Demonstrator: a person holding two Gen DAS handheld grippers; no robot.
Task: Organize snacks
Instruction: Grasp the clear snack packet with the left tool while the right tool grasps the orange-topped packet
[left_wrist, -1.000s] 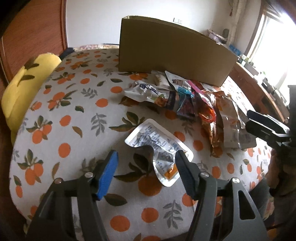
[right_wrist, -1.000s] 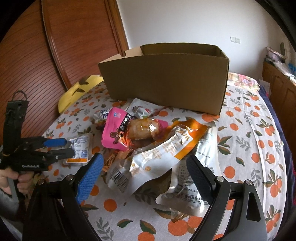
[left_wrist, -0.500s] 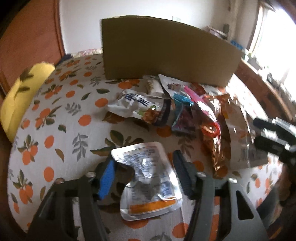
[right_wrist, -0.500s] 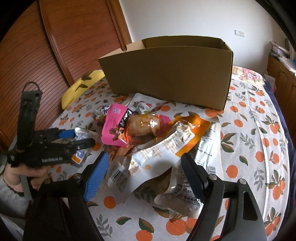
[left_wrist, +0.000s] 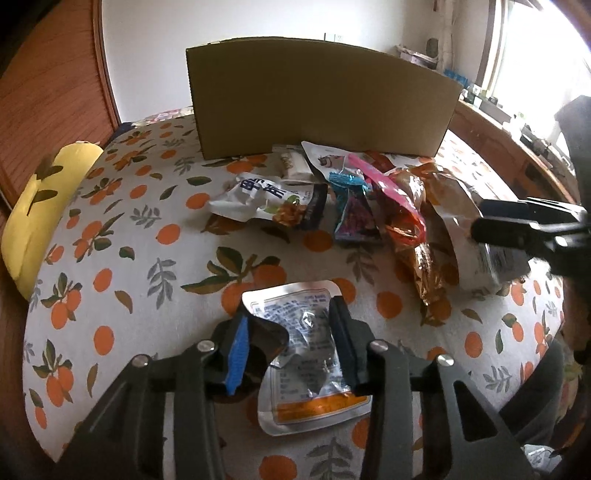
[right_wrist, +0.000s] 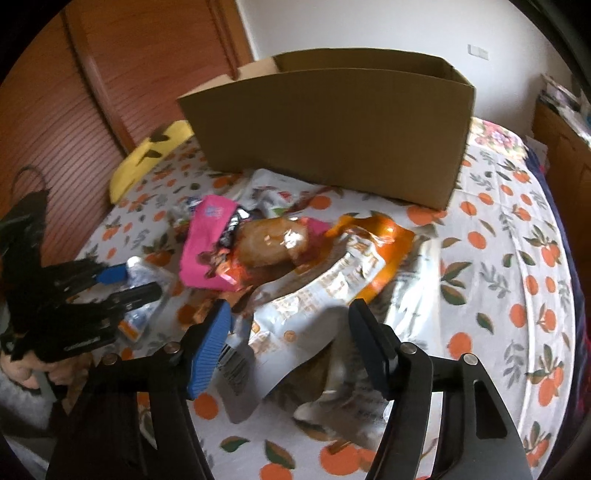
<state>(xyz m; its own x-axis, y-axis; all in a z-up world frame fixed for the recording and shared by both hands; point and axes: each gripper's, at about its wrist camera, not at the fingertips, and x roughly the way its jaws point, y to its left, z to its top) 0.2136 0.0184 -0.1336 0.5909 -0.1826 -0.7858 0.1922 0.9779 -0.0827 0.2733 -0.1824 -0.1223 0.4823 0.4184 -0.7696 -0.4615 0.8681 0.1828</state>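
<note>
Nearest: left gripper (left_wrist: 291, 343), jaws narrowed around silver foil pouch (left_wrist: 306, 354) lying on orange-print cloth (left_wrist: 110, 258); firm pinch not certain. Right gripper (right_wrist: 291, 343) jaws wide, holding nothing, low over orange-and-silver bag (right_wrist: 332, 280). Middle: snack pile (left_wrist: 354, 206), all loose on cloth. Far: cardboard box (left_wrist: 317, 96), inside hidden. Judgement: sorting barely begun, whole pile left. Second ago left jaws were wide, short of pouch; since closed in. Right dropped closer.

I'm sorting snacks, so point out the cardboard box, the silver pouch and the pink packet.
cardboard box (left_wrist: 317, 99): left wrist view, front wall.
silver pouch (left_wrist: 306, 332): left wrist view, crinkled middle.
pink packet (right_wrist: 207, 236): right wrist view, flat pink face.
</note>
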